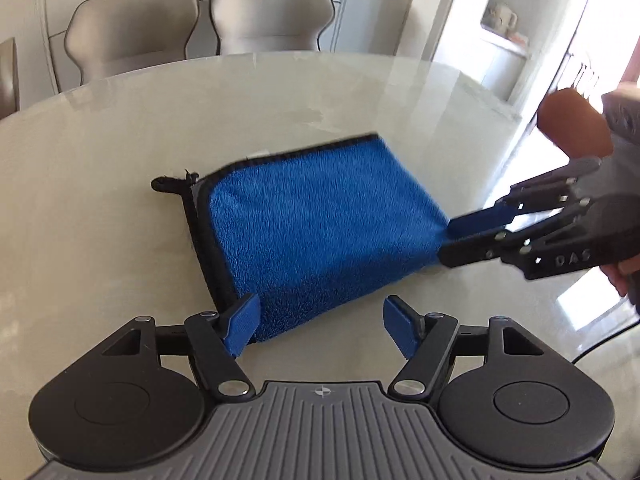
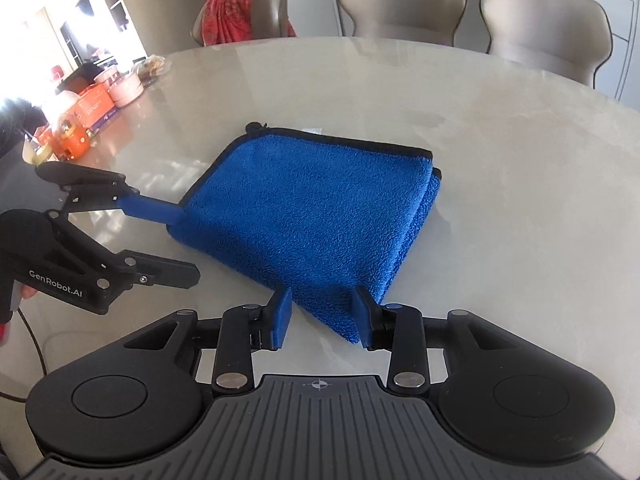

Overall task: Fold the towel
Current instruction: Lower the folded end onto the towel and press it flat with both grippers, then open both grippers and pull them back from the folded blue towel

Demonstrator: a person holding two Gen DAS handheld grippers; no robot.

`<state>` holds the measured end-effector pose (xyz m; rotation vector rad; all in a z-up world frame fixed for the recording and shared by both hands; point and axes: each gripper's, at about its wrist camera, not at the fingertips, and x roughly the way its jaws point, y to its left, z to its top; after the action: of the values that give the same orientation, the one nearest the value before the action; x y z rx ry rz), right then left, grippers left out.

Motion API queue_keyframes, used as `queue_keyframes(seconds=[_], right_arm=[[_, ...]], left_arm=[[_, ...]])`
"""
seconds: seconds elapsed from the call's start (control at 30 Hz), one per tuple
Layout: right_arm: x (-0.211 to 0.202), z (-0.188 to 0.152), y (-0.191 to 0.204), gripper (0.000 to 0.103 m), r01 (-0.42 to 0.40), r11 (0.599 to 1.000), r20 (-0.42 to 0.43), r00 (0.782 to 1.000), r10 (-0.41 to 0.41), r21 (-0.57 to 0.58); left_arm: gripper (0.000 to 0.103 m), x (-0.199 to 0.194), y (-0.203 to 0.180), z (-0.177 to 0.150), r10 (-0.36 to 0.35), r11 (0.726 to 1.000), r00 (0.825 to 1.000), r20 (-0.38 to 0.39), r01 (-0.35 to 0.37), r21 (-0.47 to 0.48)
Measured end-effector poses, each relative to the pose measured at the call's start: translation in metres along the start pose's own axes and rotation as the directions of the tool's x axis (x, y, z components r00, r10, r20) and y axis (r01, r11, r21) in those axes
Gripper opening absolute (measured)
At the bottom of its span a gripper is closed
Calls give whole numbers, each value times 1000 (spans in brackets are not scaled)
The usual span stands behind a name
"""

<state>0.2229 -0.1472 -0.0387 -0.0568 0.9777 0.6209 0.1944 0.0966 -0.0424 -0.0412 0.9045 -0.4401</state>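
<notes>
A blue towel (image 1: 320, 216) with black edging lies folded into a thick rectangle on the pale table (image 1: 100, 208); it also shows in the right wrist view (image 2: 316, 208). My left gripper (image 1: 322, 326) is open, its jaws wide apart at the towel's near corner; it also shows in the right wrist view (image 2: 188, 240), at the towel's left corner. My right gripper (image 2: 322, 322) is open, its jaws straddling the towel's near corner without pinching it; it also shows in the left wrist view (image 1: 446, 240), at the towel's right corner.
Two grey chairs (image 1: 200, 20) stand behind the table's far edge. Orange boxes, pink tins and small items (image 2: 96, 100) crowd the table's far left in the right wrist view. A chair with red cloth (image 2: 244, 12) stands behind. A cable (image 2: 28, 340) trails at left.
</notes>
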Motion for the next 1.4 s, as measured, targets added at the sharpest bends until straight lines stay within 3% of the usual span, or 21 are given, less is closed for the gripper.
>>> queue_keyframes(seconds=[0.1,0.23,0.33,0.43,0.6,0.77,0.83,0.9,1.03,1.1,1.23,1.3,1.4], right_arm=[[-2,18,-2,39,16,1000,71,997,-18,18],[14,33,-9,43,29,998,109,994,-34,47],[35,35,-11,43,20,999,54,998,-22,37],[38,24,-10,43,46,999,17,999,-46,0],[32,6,-6,43,64,998,45,997,-65,27],[26,10,-4,43,71,996,45,996,-74,55],[25,10,-3,44,79,995,33,996,-81,52],[27,8,-3,47,91,995,4,996,-92,38],[18,5,-4,49,91,992,53,994,-95,82],[6,5,-4,63,86,988,89,991,-98,128],[-21,-5,12,71,145,977,108,981,-163,157],[-29,-8,16,87,171,970,96,977,-190,172],[-43,-15,24,92,230,950,64,966,-249,213]], left_arm=[[76,4,3,21,73,996,996,57,-71,-47],[76,31,12,31,167,982,986,14,-165,-92],[76,44,17,26,162,982,986,-28,-164,-97],[77,46,10,17,184,983,983,-24,-185,-14],[81,49,16,14,176,984,984,-30,-177,-16],[80,38,16,11,171,985,985,8,-170,-39],[81,42,13,7,173,985,985,-14,-173,-21],[81,46,10,5,186,982,982,-8,-186,-7],[82,37,8,10,229,972,973,-18,-230,-48],[82,27,3,12,262,964,965,-10,-262,-56],[84,6,-16,9,324,945,946,-13,-324,-47],[85,-4,-26,6,345,937,938,-16,-345,-44],[85,-21,-42,-3,340,939,941,4,-339,-51]])
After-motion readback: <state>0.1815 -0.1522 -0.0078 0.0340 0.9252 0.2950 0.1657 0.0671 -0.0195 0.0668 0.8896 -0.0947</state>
